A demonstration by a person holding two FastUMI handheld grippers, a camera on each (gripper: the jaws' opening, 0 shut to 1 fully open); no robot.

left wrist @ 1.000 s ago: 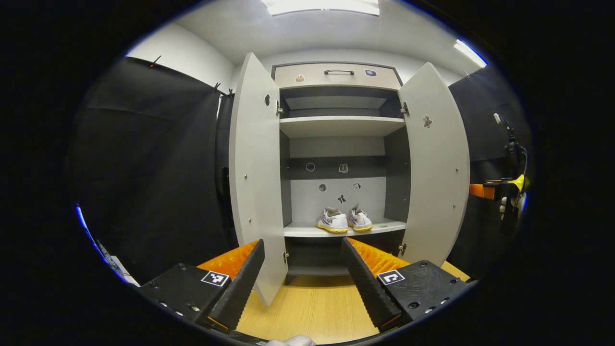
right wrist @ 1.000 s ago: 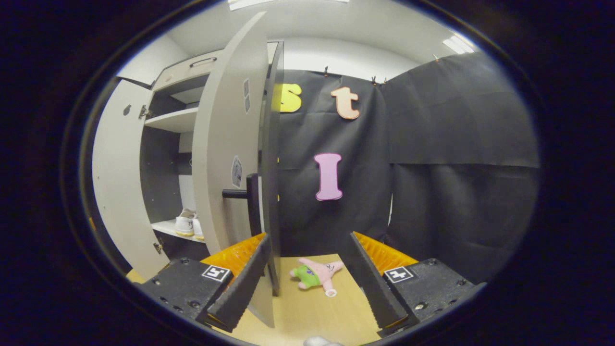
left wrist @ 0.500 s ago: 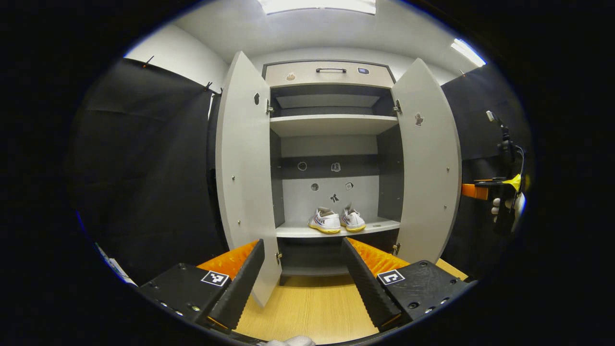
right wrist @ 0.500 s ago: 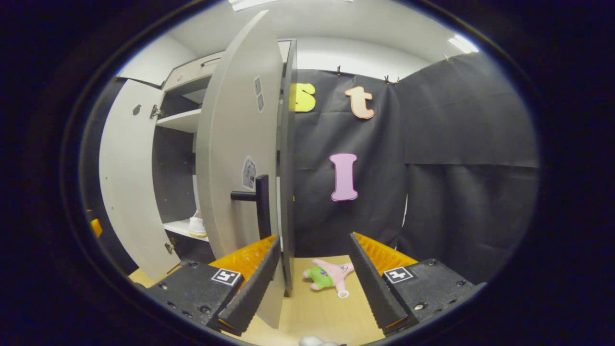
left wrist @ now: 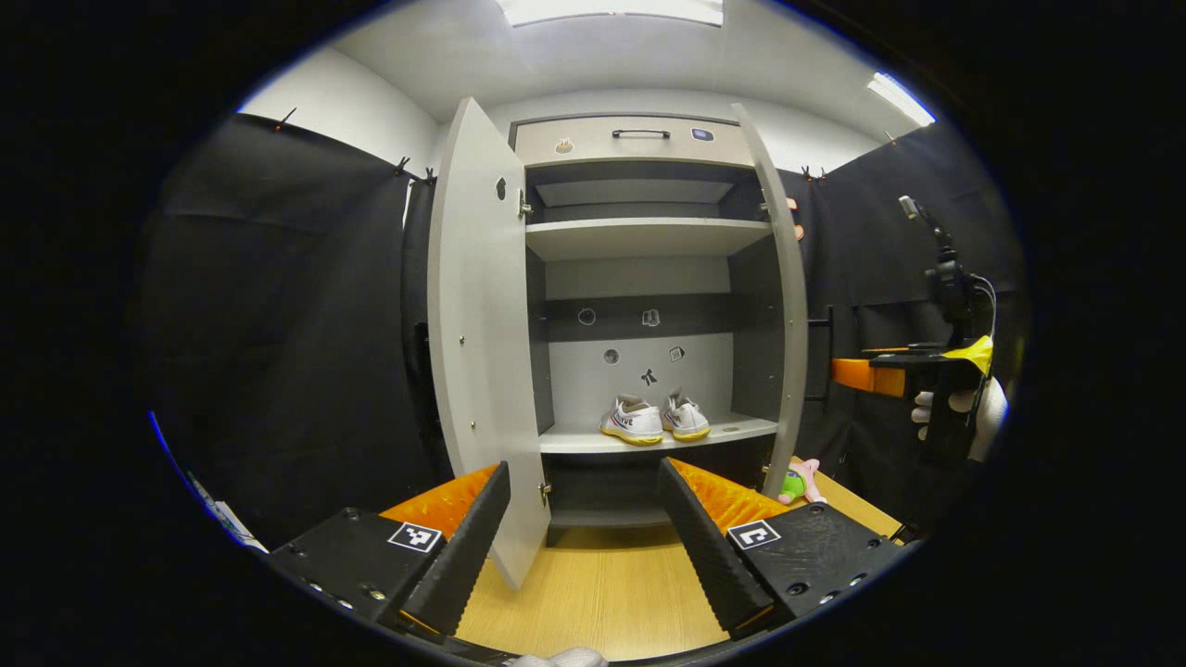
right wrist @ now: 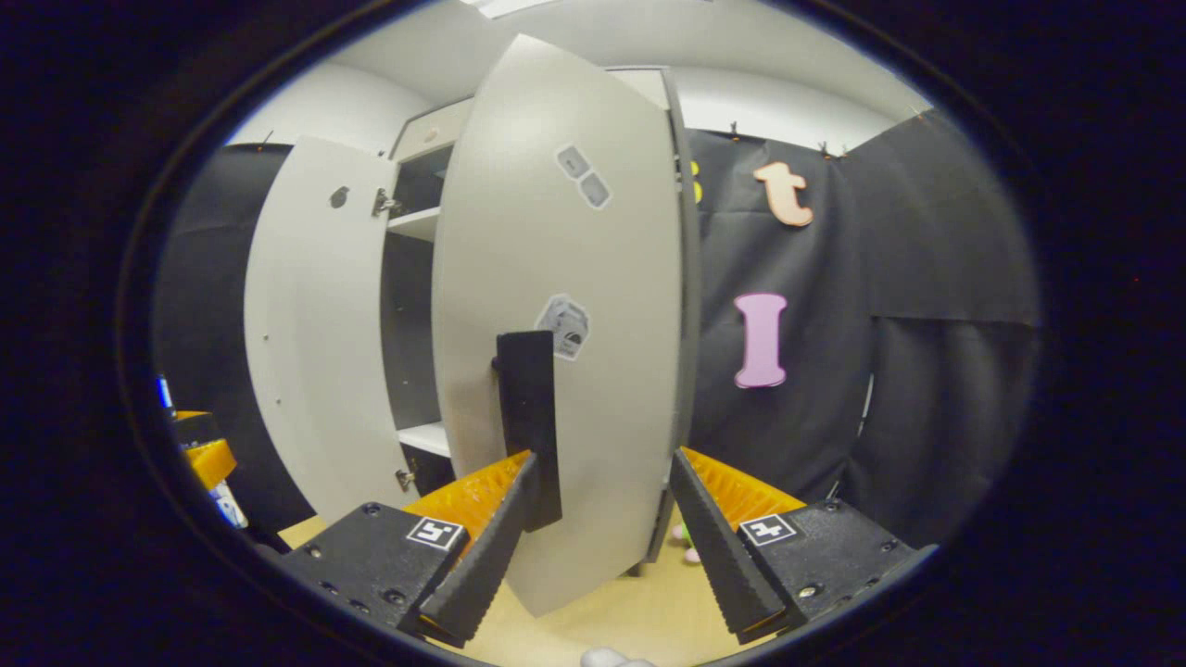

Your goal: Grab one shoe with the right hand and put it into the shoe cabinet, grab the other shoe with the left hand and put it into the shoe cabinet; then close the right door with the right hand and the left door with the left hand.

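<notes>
Both shoes sit on the lower shelf ahead of the released left claw. Right claw, spread, presses the right door; handle beside its finger could snag.

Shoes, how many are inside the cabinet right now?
2. Both stand side by side on the lower shelf: the left shoe and the right shoe. The upper shelves look bare, though their back parts are hidden.

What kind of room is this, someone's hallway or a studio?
Probably a mock-up booth rather than a home: black cloth walls hang clipped around a lone shoe cabinet holding white shoes, and a plush toy lies on the wooden floor.
</notes>
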